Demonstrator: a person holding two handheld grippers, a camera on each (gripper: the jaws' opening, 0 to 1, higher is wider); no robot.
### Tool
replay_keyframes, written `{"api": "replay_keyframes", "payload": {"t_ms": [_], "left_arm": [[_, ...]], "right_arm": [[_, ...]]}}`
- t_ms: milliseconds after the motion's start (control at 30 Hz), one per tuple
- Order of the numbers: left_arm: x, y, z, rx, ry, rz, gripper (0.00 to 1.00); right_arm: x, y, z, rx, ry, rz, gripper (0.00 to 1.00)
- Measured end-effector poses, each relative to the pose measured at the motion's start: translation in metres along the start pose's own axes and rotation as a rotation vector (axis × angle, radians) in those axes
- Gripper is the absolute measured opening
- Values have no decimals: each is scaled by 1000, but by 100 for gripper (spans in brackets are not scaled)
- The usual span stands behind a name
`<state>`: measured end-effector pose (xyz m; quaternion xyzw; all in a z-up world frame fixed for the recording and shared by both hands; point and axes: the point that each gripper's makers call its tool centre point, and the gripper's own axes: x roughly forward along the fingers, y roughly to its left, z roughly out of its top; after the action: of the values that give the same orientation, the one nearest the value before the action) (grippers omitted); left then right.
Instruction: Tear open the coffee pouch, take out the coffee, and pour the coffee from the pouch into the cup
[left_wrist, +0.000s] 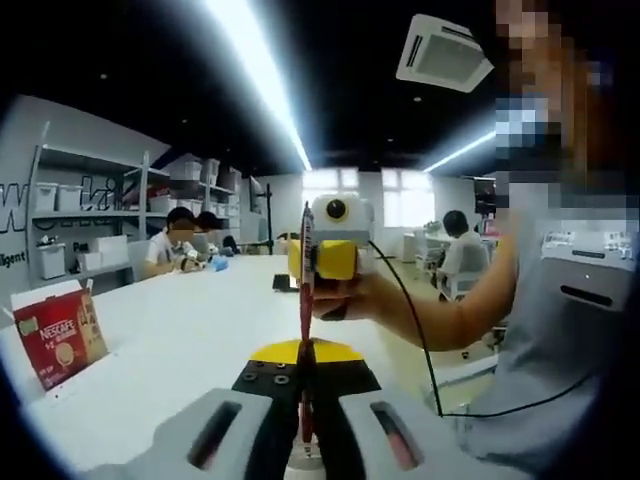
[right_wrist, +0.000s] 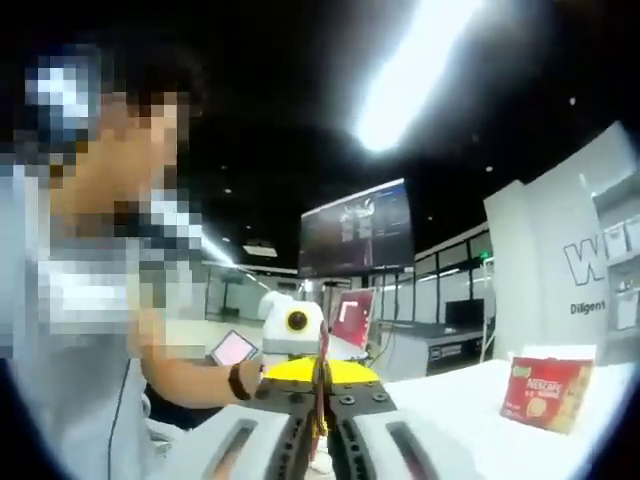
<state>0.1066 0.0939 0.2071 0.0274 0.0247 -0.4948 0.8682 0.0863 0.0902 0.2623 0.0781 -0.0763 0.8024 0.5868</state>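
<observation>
I hold the thin red coffee pouch (left_wrist: 305, 290) upright and edge-on between both tools, above the white table (left_wrist: 190, 330). My left gripper (left_wrist: 305, 425) is clamped on its lower end, and my right gripper (right_wrist: 320, 420) is clamped on the pouch (right_wrist: 321, 385) too. A red coffee box (left_wrist: 60, 335) stands on the table, well apart.

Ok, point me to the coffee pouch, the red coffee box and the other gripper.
coffee pouch (left_wrist: 306, 270): left gripper view, its thin red edge.
red coffee box (left_wrist: 60, 338): left gripper view, its front face.
right gripper (left_wrist: 325, 258): left gripper view, its yellow front.
</observation>
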Motion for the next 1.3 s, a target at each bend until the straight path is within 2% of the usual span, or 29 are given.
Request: {"api": "replay_keyframes", "payload": {"t_ms": [33, 67, 100, 133, 233, 267, 333, 367, 467, 533, 600, 700, 733, 800, 867, 933, 967, 1000, 1033, 1067, 1100, 1133, 1167, 1200, 1267, 1300], "left_arm": [[0, -1, 0, -5, -4, -6, 18], [1, 6, 9, -2, -63, 28, 41], [1, 6, 9, -20, -66, 27, 54], [1, 7, 8, -43, -54, 24, 59], [-1, 12, 8, -29, -57, 43, 55], [-2, 12, 6, -30, -43, 42, 48], [-3, 11, 3, -13, -30, 45, 26], [-4, 10, 2, 9, -21, 42, 23], [-4, 8, 1, -3, -22, 33, 33], [-4, 8, 3, -9, -33, 34, 46], [-4, 11, 4, -8, -42, 47, 50], [-4, 10, 3, -2, -44, 47, 50], [-4, 9, 3, -2, -43, 44, 50], [-4, 9, 1, 0, -41, 46, 50], [-6, 8, 2, 1, -41, 49, 50], [-9, 8, 5, 3, -49, 52, 50], [-11, 8, 7, 3, -56, 52, 50], [-11, 8, 7, 3, -58, 52, 50], [-11, 8, 6, 8, -56, 53, 50], [-12, 9, 5, 10, -54, 55, 50], [-11, 10, 4, 8, -53, 56, 49], [-11, 10, 4, 5, -52, 56, 49], [-11, 10, 3, 1, -52, 55, 49], [-11, 11, 3, 0, -52, 54, 49], [-11, 11, 3, 3, -50, 55, 49], [-12, 11, 4, 3, -53, 55, 49]], "right_arm": [[0, 0, 1, 12, -1, -2, 2], [-1, -1, 1, 14, 3, -6, 2], [-1, -2, 0, 8, 5, -9, 1], [-2, -2, 0, 8, 6, -13, 1], [-2, -2, 0, 15, 7, -9, 1], [-2, -2, -1, 14, 10, -9, 1], [-1, -2, -1, 14, 12, -8, 1], [-1, -2, -2, 15, 14, -8, 1], [-1, -3, -2, 32, 12, -4, 1], [-2, -2, 5, 53, -31, 8, 1], [-6, -10, 2, 50, -16, -25, 2], [-8, -9, 5, 63, -44, -14, 2], [-9, -15, 0, 42, -14, -58, 2], [-4, -15, -9, 12, 28, -67, 2], [-5, -20, -10, 50, 17, -89, 2], [-4, -14, -12, 50, 22, -62, 2], [-6, -25, -18, 25, 58, -136, 2], [-3, -19, -22, 8, 80, -105, 2], [-3, -15, -18, 32, 52, -80, 2], [-6, -29, -19, 22, 56, -157, 1], [-5, -26, -22, 8, 78, -142, 1], [-2, -17, -18, 50, 46, -85, 1], [-3, -19, -13, 80, 11, -92, 1], [-6, -28, -14, 68, 16, -129, 1], [-5, -17, -14, 123, 15, -62, 1], [-6, -29, -12, 131, -2, -125, 1]]}}
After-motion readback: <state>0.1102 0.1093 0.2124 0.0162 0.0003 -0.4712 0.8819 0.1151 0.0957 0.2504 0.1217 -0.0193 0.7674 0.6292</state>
